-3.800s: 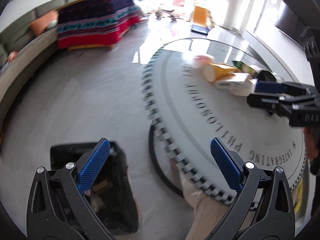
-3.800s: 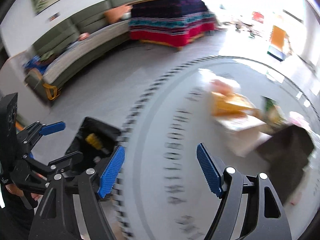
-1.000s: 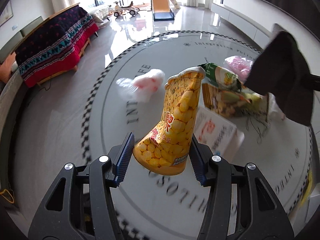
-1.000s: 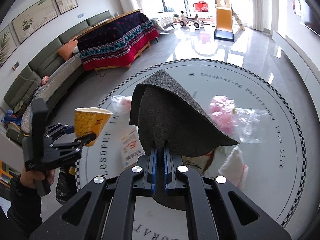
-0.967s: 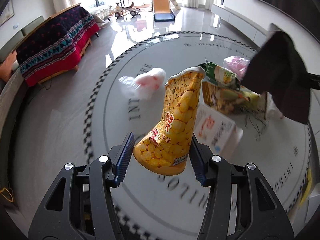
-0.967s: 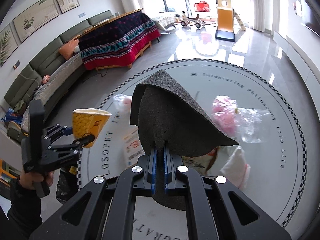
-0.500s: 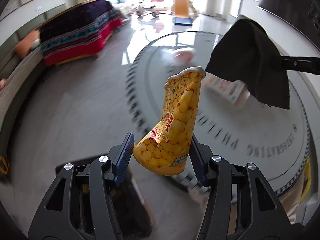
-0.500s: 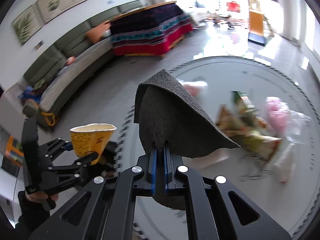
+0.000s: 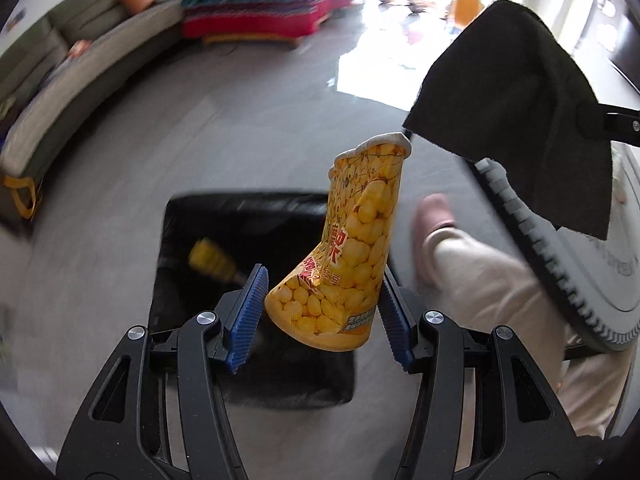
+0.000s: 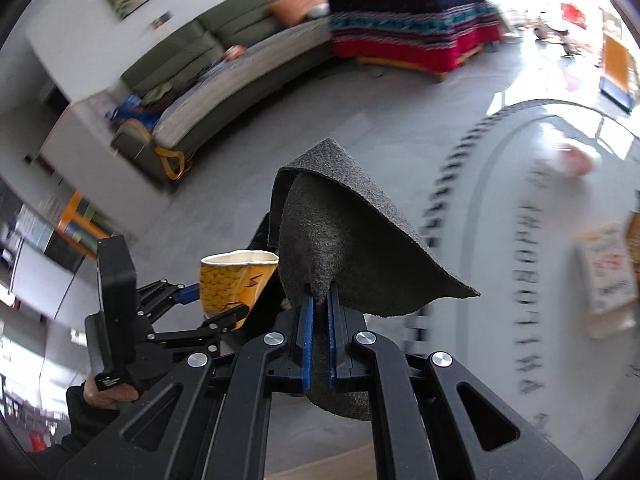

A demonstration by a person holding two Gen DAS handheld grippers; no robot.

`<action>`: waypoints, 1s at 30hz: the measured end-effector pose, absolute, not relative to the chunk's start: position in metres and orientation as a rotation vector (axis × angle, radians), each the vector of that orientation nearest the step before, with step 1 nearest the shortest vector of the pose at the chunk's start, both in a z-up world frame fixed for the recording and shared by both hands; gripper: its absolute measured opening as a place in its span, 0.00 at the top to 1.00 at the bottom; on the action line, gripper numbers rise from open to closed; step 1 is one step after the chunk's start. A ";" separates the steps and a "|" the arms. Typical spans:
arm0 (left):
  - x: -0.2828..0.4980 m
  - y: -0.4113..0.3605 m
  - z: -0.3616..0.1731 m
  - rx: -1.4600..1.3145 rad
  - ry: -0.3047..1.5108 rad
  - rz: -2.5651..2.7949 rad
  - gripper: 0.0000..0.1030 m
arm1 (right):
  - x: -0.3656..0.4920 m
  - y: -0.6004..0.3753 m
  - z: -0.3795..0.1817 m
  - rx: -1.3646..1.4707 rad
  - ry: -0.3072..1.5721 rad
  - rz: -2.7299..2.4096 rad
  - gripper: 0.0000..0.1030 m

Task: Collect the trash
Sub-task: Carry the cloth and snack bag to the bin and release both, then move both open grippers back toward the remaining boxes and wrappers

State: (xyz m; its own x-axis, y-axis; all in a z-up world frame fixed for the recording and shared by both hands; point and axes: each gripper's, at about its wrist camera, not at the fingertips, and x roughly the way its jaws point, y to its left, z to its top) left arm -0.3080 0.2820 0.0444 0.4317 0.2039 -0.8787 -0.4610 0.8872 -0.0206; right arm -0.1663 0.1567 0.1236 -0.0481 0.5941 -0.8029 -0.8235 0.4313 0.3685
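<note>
Left gripper [image 9: 322,314]: its blue pads clamp the crushed base of a yellow cup [image 9: 352,248], which leans right with its rim far from the camera.
Cup: hangs above a black bin [image 9: 224,232] on the grey floor; printed with yellow kernels and red characters.
Bin: open, lined in black, with a yellow item [image 9: 212,262] lying inside at the left.
Right gripper [image 10: 319,312]: fingers nearly together, pinching a dark grey felt cloth [image 10: 352,248] that rises into a folded peak.
Cloth: in the left view it hangs at the upper right, over the table [image 9: 568,280] edge.
Table: round, with a checkered rim, at the right; a white packet [image 10: 604,280] and a pink bag [image 10: 572,160] lie on it.
Person: a beige trouser leg [image 9: 488,280] and pink shoe [image 9: 432,216] stand between bin and table.
Far side: a sofa [image 10: 240,64] and a red patterned cover [image 10: 412,24].
</note>
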 end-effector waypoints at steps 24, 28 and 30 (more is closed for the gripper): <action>-0.396 0.346 0.021 -0.448 1.037 0.709 0.06 | -0.217 0.265 0.099 -0.359 1.185 1.288 0.61; -0.384 0.340 0.025 -0.405 1.037 0.686 0.06 | -0.208 0.254 0.103 -0.323 1.183 1.272 0.61; -0.378 0.336 0.027 -0.392 1.035 0.680 0.06 | -0.202 0.247 0.105 -0.300 1.185 1.267 0.61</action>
State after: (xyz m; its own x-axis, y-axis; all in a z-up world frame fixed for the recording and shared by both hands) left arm -0.3782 0.3362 0.0268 0.3350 0.3280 -0.8833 -0.6801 0.7330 0.0142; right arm -0.2021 0.2472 0.1046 -0.1538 0.5705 -0.8068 -0.8430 0.3502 0.4083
